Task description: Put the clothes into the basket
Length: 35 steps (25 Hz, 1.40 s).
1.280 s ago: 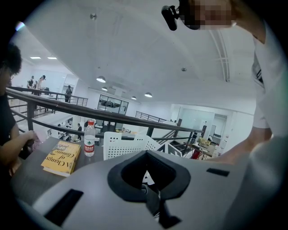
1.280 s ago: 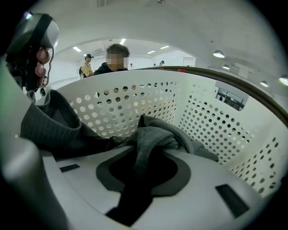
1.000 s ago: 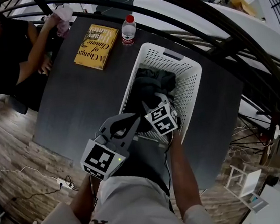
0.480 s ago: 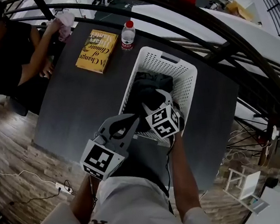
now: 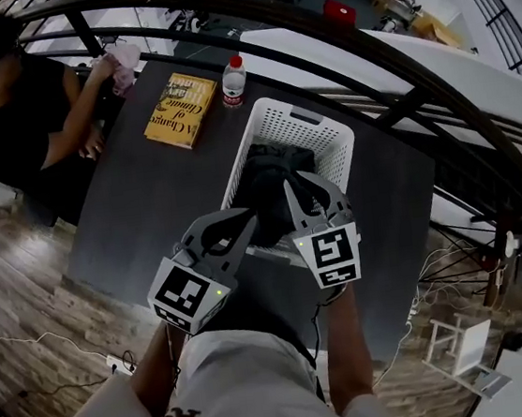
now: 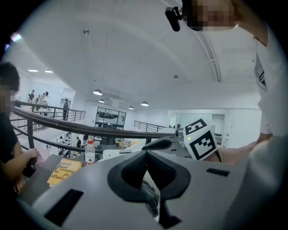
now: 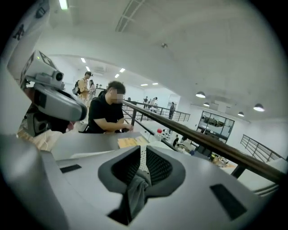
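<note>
A white mesh basket (image 5: 321,120) stands on the dark table (image 5: 148,207) with dark clothes (image 5: 271,178) piled inside. My right gripper (image 5: 298,189) reaches over the basket's near rim onto the pile. Its jaws are closing, and a fold of grey-green cloth (image 7: 135,195) is pinched between the pads (image 7: 143,168) and hangs down from them. My left gripper (image 5: 251,215) hovers at the basket's near left side. Its jaws stand together (image 6: 146,177), and I see nothing clearly held in them.
A yellow book (image 5: 181,110) and a water bottle (image 5: 232,81) lie on the far part of the table. A person in black (image 5: 14,120) sits at the far left. A curved dark railing (image 5: 393,54) runs behind the table.
My right gripper has drawn back toward me and risen, so its fingers now show above the clothes. The left gripper has stayed where it was.
</note>
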Motion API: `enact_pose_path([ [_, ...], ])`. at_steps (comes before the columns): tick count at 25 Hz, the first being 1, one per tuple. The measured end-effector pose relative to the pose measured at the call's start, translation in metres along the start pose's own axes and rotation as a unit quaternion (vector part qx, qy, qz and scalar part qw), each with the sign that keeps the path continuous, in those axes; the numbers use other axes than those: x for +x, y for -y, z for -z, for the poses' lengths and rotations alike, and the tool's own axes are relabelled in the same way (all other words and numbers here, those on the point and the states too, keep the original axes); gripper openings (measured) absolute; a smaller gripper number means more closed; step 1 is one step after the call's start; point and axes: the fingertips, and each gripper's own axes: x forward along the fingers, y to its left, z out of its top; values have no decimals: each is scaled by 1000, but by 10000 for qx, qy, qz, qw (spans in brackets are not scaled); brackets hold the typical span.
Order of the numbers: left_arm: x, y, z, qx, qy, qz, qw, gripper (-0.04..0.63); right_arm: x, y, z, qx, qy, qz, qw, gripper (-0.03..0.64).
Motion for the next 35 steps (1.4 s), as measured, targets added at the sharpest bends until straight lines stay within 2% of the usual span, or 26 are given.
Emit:
enact_pose_path([
  [6,-7,15,-30,133,416,33,9990,-6,-70,2,-47,652,1094,71,9918,20],
  [9,-11,24,-34,175,498,54,9986,-8,-105,-2,-51,934,1400,156,9856,20],
  [17,-18,47,-23,78,432,233,9988,-6,-147,-24,-27,1508,1404,297,9781,20],
  [35,-24,48,-25,175,414,251,9987,-8,-151,-25,-34,1339,1397,354,9805,20],
])
